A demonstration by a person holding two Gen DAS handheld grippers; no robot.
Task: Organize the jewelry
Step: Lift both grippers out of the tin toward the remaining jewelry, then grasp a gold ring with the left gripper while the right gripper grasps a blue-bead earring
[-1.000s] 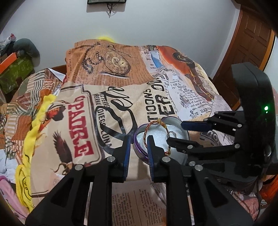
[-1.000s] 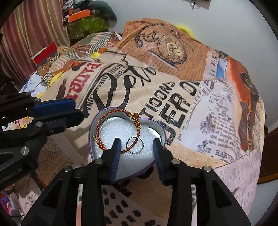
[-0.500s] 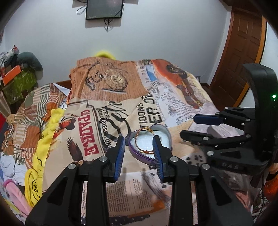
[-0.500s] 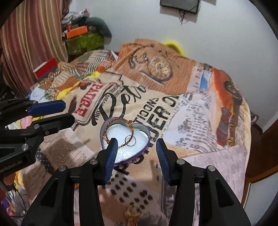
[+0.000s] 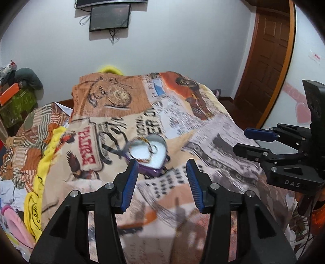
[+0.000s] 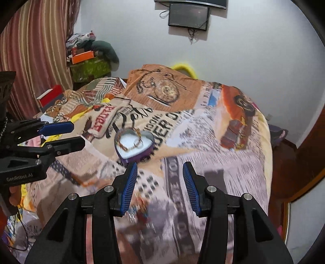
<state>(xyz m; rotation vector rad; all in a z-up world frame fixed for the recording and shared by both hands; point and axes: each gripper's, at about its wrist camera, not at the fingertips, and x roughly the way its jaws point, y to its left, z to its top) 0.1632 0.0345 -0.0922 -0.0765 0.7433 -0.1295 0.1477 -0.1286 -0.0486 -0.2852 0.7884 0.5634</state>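
Note:
A purple heart-shaped box (image 5: 142,169) (image 6: 132,157) with a white lining lies open on the printed blanket. In it are a red-and-gold bracelet (image 5: 150,145) (image 6: 130,147) and a small ring (image 6: 140,144). My left gripper (image 5: 162,165) hangs back from the box and above it. Its jaws are opening and nothing is between them. My right gripper (image 6: 159,165) is also drawn back, open and empty. Each gripper shows at the side of the other's view, the right gripper (image 5: 241,140) and the left gripper (image 6: 78,134). A blurred small gold item (image 6: 140,210) lies on the blanket below the right gripper.
The blanket (image 5: 213,126) covers a bed. Yellow cloth (image 5: 34,199) and clothes pile at its left edge. Boxes (image 6: 89,65) stand by a striped curtain (image 6: 36,50). A wooden door (image 5: 268,61) is at the right and a dark screen (image 5: 109,17) hangs on the wall.
Both grippers have pulled back and up from the heart box, which now looks smaller and farther off. The left jaws have spread wider; the right jaws widened slightly.

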